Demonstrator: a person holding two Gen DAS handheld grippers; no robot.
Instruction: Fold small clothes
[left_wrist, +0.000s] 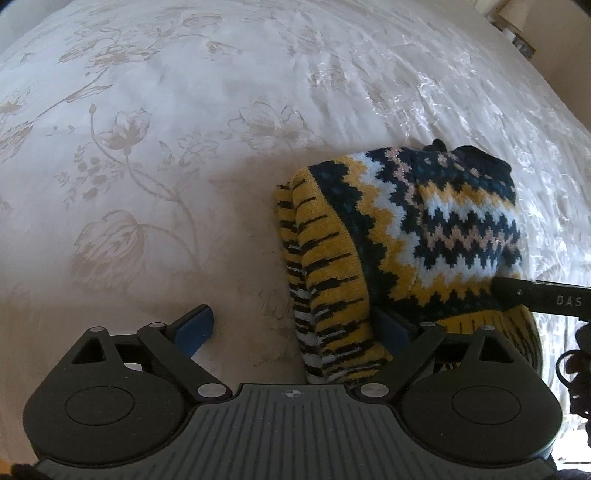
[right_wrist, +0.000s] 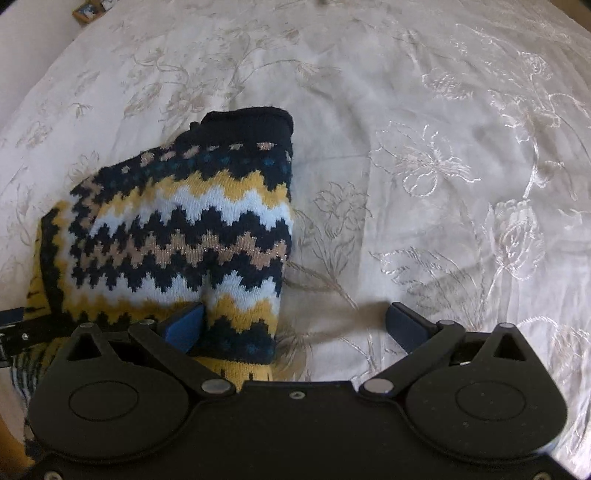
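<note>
left gripper (left_wrist: 295, 328): black linkage arms, round housings, silver pivot pins, blue finger pads (left_wrist: 195, 326), grey ribbed near plate with crosshair mark | right gripper (right_wrist: 295, 325): plain black body, silver pins, small near screws, blue pads; white letters "DAS" on its side

Soft daylight, fisheye-warped edges, perhaps slightly blurred

Left tool (left_wrist: 295, 328) gapes wide, fingers level. Right tool (right_wrist: 295, 325) likewise spread; its arm shows at 3 o'clock in the left view.
</note>
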